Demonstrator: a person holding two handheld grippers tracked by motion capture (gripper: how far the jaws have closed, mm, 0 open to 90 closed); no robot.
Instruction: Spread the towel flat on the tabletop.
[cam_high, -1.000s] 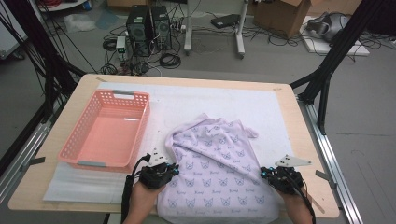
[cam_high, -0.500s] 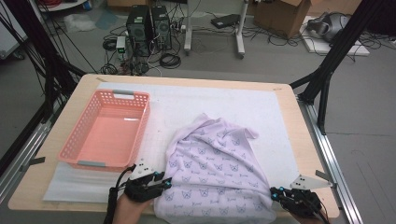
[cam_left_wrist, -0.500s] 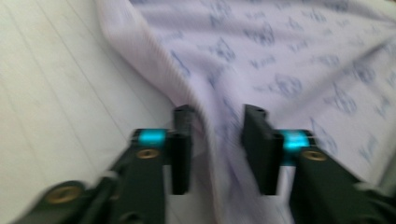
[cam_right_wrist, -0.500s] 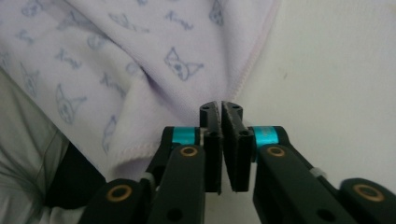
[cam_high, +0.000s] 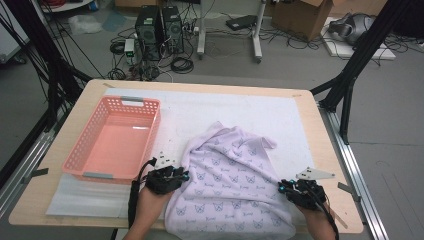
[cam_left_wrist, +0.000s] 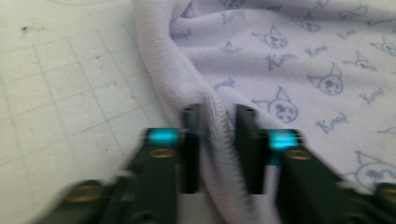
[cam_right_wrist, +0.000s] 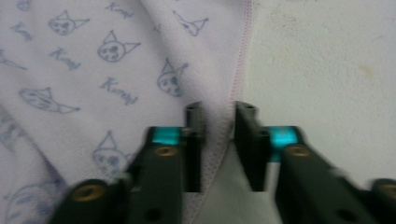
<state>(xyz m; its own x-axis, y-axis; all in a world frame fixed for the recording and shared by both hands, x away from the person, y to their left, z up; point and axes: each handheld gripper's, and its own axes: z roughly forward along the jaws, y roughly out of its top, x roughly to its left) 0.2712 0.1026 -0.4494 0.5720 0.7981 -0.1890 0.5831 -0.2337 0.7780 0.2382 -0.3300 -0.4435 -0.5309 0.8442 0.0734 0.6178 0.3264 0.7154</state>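
Lilac cloth (cam_high: 235, 175) — seemingly pinched by left claw (cam_left_wrist: 218, 122), right claw (cam_right_wrist: 218, 119).

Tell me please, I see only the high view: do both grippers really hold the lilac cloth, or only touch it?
Observer: In the left gripper view, the stitched hem of the lilac cloth runs between the jaws of the left gripper.
Operator: And the right one?
Observer: The right gripper has the cloth's pink-stitched edge between its jaws.
Operator: Is the print readable?
Observer: Up close it is cat faces with a short script word; the letters are too blurred to read.
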